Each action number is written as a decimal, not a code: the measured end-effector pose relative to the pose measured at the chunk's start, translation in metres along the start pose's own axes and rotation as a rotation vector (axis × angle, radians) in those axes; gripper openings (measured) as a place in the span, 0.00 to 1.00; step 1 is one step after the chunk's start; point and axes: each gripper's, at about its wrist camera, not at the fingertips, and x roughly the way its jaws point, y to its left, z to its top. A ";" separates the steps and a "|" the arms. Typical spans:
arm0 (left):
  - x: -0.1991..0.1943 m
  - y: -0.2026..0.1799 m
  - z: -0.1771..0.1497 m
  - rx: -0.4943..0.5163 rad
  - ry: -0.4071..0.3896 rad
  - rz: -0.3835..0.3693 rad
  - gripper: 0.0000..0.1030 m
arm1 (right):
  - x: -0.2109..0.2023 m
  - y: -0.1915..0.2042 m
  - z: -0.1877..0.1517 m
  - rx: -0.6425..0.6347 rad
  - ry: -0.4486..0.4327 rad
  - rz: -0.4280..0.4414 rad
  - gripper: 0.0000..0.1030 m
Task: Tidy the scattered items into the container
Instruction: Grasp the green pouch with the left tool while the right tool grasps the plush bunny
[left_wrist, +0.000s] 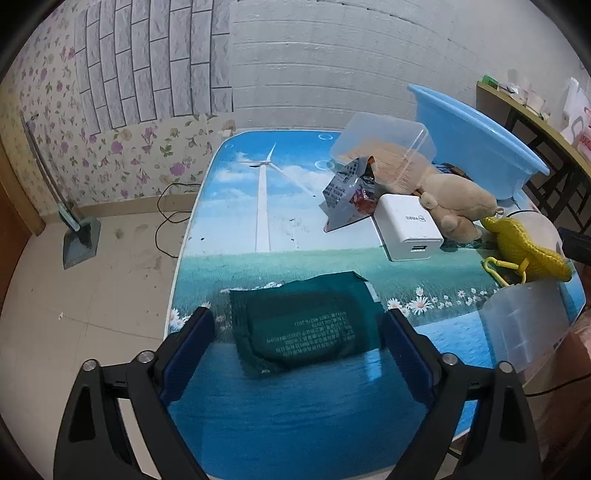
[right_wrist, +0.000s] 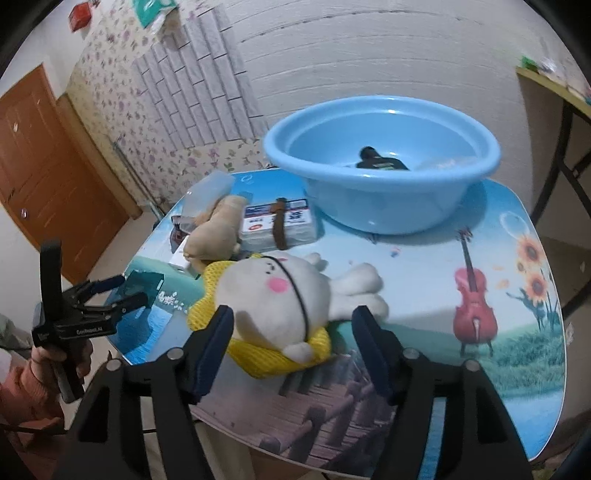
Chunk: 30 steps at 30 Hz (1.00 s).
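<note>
A dark green packet (left_wrist: 303, 325) lies flat near the table's front left edge. My left gripper (left_wrist: 299, 312) stands open around it, one finger on each side, pads not pressing; it also shows in the right wrist view (right_wrist: 125, 291). A white plush toy in yellow mesh (right_wrist: 280, 295) lies on its side between the fingers of my open right gripper (right_wrist: 293, 314). In the left wrist view the yellow mesh (left_wrist: 524, 243) shows at the right. The blue basin (right_wrist: 280, 155) stands at the back with a dark object (right_wrist: 380, 160) inside.
Between the toy and the basin lie a brown plush (right_wrist: 214, 232), a white charger (left_wrist: 410, 225), a snack packet (left_wrist: 347, 195), a tilted clear plastic box (left_wrist: 384, 144) and a strapped box (right_wrist: 277, 221). The table's edge drops to the floor (left_wrist: 92, 314) on the left.
</note>
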 end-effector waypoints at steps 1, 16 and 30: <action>0.001 -0.002 0.000 0.011 0.001 -0.002 1.00 | 0.002 0.002 0.001 -0.007 0.000 -0.001 0.69; 0.000 -0.001 -0.006 0.021 -0.069 -0.014 0.99 | 0.032 0.010 0.014 -0.025 0.034 0.021 0.81; -0.008 -0.004 -0.005 0.017 -0.117 -0.017 0.49 | 0.004 -0.017 0.014 0.035 -0.054 0.021 0.57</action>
